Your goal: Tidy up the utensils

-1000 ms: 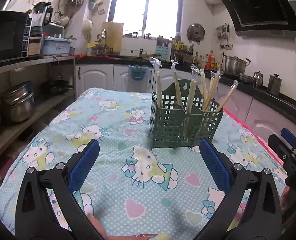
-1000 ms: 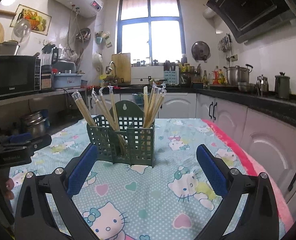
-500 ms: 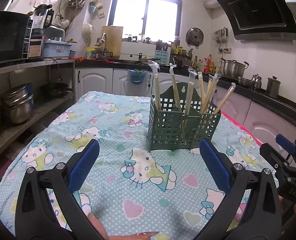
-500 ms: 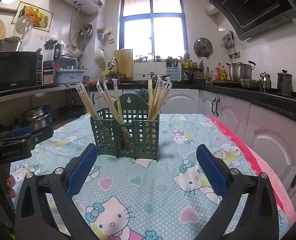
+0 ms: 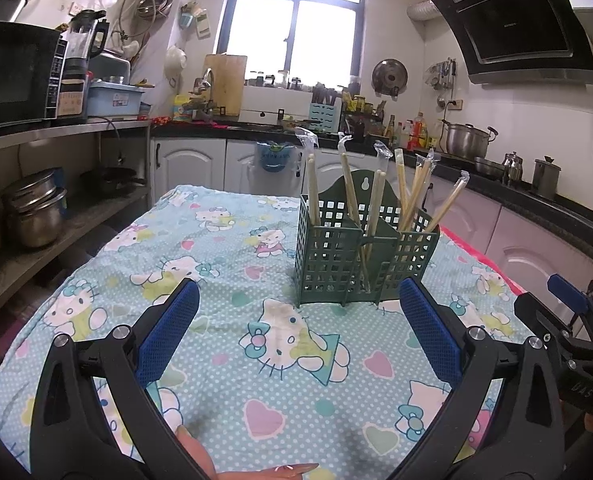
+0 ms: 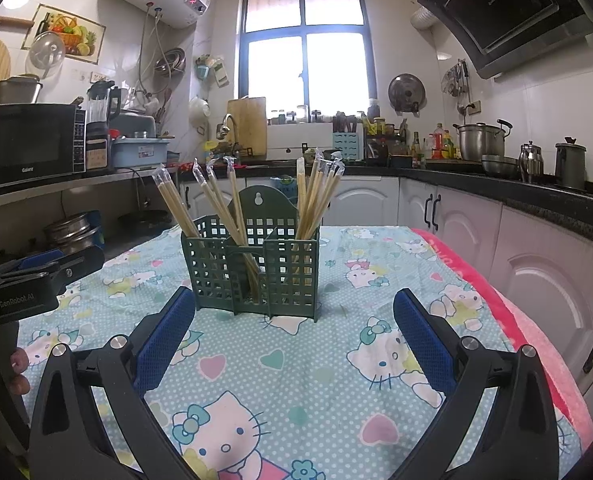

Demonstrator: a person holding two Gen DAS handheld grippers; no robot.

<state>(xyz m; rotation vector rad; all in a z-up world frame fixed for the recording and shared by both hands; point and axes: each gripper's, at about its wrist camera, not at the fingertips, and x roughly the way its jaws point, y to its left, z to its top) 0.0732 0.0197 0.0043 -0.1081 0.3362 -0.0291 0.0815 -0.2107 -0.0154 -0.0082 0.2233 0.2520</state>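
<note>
Not much readable here: "Galanz" on the lower front of the black microwave (image 6: 32,145), and "GenRobot.AI" printed in white on the side of the left gripper (image 6: 62,270), seen from the right wrist view. Rest too blurry.

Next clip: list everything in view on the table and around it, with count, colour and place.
utensil holder: one, dark green, mid-table
wrapped chopsticks: several, pale wood, upright in the holder's compartments
tablecloth: one, light blue cartoon-cat print, covering the table
microwave: one, black, left shelf
cooking pot: one, steel, right counter
range hood: one, black, upper right wall
left claw: open, empty, low over the cloth
right claw: open, empty, facing the holder
</note>
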